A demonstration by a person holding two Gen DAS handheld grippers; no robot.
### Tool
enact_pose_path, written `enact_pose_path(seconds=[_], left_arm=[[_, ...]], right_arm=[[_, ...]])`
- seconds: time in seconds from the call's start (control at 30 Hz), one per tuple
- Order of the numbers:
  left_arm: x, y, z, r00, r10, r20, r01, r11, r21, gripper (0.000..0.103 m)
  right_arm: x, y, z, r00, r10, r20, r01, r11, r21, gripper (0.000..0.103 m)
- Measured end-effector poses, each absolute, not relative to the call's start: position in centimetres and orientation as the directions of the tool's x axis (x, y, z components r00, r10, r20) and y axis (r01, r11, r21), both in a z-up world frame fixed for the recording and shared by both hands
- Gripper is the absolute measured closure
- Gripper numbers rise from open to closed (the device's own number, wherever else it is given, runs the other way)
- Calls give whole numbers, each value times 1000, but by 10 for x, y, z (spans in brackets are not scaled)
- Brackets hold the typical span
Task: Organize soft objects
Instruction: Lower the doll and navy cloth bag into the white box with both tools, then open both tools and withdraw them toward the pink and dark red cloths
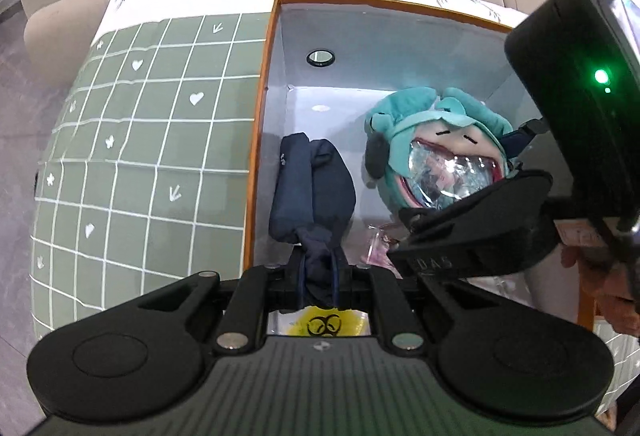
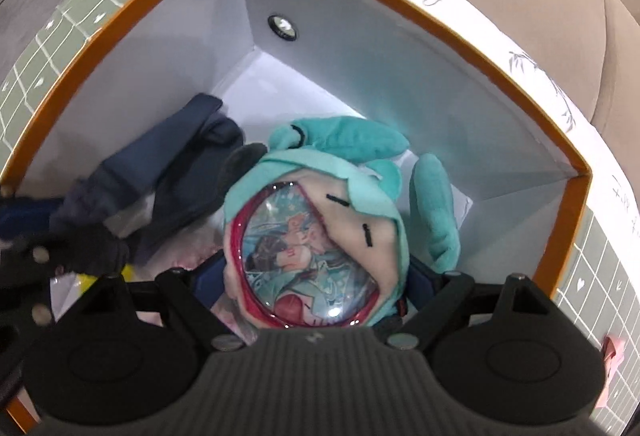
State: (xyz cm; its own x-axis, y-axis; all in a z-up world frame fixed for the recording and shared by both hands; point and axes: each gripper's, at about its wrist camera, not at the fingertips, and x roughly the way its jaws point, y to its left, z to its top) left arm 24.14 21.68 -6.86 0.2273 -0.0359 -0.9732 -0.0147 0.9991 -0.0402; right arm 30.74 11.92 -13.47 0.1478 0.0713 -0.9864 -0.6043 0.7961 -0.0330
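Navy cloth [image 1: 312, 192] is pinched by left gripper [image 1: 320, 276] inside orange-rimmed box [image 1: 260, 84] — teal plush [image 2: 320, 232] is clamped by right gripper [image 2: 316, 284].

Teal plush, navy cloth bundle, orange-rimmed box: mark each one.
teal plush [image 2: 360, 140], right wrist view, on its teal ear
navy cloth bundle [image 1: 312, 192], left wrist view, mid-fold
orange-rimmed box [image 1: 260, 108], left wrist view, left rim
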Motion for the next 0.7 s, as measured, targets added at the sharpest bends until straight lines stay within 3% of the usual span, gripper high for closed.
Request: enact_pose_path(seconds=[0.17,0.27,0.33,0.47,0.53,0.7], left_arm=[[239,223,-68,242,-87,-966,-29,995,-97,83],[239,222,-69,209,-128,-969,-7,991,-132,73],[237,221,-67,207,-108,-972,7,994,-109,57],[226,212,-57,269,-82,-960,83,995,-62,40],[221,208,-51,287,-90,-954,107,992,-61,18],[211,195,-30,343,-79,-936,148,989,-29,18]], right_arm=[[302,124,-137,169,67,-983,-630,774,-56,15],[298,125,-134,183,83,-980,-630,775,-52,10],[291,126,-125,220,71,-973,-653,752,-93,5],[295,124,-115,288,68,-955,-643,752,-141,4],[298,121,-108,289,91,-953,-635,763,-120,3],[295,114,-85,311,162,-936,-647,758,-84,3]])
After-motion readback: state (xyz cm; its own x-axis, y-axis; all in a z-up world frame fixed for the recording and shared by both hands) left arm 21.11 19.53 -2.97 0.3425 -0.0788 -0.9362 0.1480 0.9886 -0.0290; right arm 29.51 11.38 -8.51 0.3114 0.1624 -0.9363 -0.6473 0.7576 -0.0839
